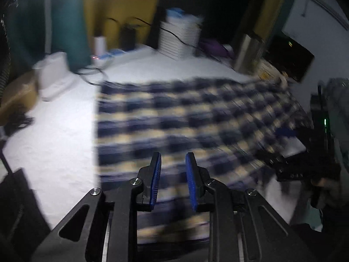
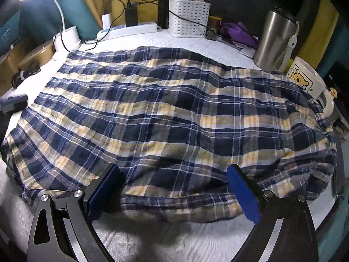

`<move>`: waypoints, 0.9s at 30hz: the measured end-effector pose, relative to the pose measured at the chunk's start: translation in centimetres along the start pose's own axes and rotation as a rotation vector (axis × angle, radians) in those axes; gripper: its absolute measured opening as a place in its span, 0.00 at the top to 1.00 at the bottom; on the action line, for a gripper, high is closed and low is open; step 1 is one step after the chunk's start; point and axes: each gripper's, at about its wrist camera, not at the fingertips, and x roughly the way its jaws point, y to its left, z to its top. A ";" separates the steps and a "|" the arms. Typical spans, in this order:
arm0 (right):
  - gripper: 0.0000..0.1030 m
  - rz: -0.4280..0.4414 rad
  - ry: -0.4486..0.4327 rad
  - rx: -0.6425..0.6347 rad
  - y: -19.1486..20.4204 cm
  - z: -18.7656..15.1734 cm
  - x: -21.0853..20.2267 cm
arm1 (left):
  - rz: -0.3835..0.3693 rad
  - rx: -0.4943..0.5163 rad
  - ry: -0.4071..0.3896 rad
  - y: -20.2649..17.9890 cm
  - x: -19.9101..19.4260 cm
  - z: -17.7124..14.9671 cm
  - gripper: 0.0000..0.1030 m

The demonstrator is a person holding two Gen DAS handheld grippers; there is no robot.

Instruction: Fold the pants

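The pants are navy, white and yellow plaid and lie spread flat on the white cloth-covered table. They also show, motion-blurred, in the left wrist view. My right gripper is wide open, its blue pads straddling the near edge of the pants. My left gripper hovers over the near part of the pants with its blue pads a narrow gap apart and nothing between them. The right gripper shows dark at the right edge of the left wrist view.
At the back stand a white lamp base, a power strip with chargers, a white slotted basket, a purple cloth, a steel tumbler and a bear mug. Cardboard boxes sit left.
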 end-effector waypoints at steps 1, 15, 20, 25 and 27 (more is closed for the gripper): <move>0.04 0.003 -0.013 0.007 -0.1 0.1 -0.2 | -0.013 0.003 0.015 -0.8 0.5 -0.3 0.78; 0.04 0.045 -0.044 -0.018 0.1 -2.3 -0.3 | 0.028 0.063 0.061 -4.9 1.8 -4.8 0.78; 0.04 0.056 -0.061 -0.009 -0.3 -3.4 -0.9 | 0.062 0.079 0.051 -4.8 1.1 -5.8 0.78; 0.04 0.037 -0.055 0.026 -1.9 -4.7 -1.8 | 0.065 0.022 0.084 -4.2 0.4 -5.9 0.78; 0.04 0.040 -0.076 0.045 -2.9 -5.3 -2.8 | 0.046 0.010 0.079 -4.1 -0.2 -5.6 0.78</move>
